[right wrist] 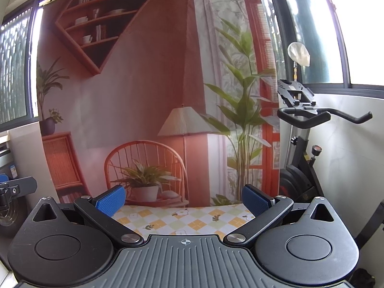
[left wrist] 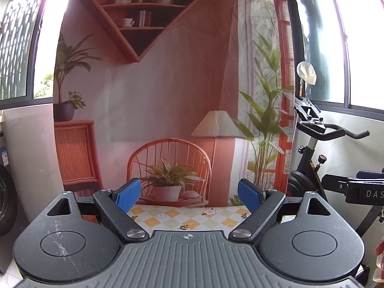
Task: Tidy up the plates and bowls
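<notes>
1. The left tongs (left wrist: 188, 193), black with blue ribbed pads (left wrist: 128, 194), stand spread wide with nothing between them.
2. The right tongs (right wrist: 184, 199) are of the same make, and their blue ribbed pads (right wrist: 111, 200) are likewise set wide apart and grip nothing.
3. Both pairs of tongs point level across the far strip of a worktop covered by a checked cloth in yellow, pale green and white with small flower prints (left wrist: 189, 218); the same cloth shows in the right wrist view (right wrist: 182, 218).
4. The plates and bowls of the task cannot be seen on the visible strip of worktop in either view; each tool's grey ridged body hides the nearer part, so their place cannot be told.
5. Behind the worktop hangs a large printed fabric backdrop (left wrist: 168, 84) picturing a terracotta room with a diamond-shaped wooden shelf, a rattan chair, a lamp and potted plants.
6. To the right of the backdrop stands a black exercise bike with curved handlebars (left wrist: 321, 129), beside a white tiled wall under dark-framed windows.
7. At the right edge of the left wrist view, part of the other black tool shows, near the bike.
8. At the lower right corner of that view a sliver of what may be a person's hand (left wrist: 379, 252) appears, too cropped to be sure.
</notes>
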Tool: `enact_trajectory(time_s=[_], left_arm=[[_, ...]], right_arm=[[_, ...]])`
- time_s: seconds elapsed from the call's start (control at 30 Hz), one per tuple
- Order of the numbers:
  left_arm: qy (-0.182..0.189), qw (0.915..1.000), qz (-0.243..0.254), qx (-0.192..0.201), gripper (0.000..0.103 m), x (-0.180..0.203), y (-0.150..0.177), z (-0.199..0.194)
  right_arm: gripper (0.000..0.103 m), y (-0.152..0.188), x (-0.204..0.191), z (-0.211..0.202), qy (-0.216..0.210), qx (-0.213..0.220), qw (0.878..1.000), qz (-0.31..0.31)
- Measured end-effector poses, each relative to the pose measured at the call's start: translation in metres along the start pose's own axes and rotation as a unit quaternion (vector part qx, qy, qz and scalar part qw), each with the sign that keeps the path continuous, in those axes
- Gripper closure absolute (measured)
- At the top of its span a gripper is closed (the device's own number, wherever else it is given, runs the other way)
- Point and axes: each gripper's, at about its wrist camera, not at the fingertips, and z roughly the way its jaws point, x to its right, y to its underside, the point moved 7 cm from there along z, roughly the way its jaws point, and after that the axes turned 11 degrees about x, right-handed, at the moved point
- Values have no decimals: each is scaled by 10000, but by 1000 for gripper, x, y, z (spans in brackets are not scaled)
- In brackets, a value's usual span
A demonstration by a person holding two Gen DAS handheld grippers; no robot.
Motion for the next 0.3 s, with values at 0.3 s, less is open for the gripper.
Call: enact_trajectory(time_s=[0.3], left_arm=[[3,9999,-82,-72,14,-4,4,5]], right_arm=[[0,4,1,0,14,-49,10000,-3]])
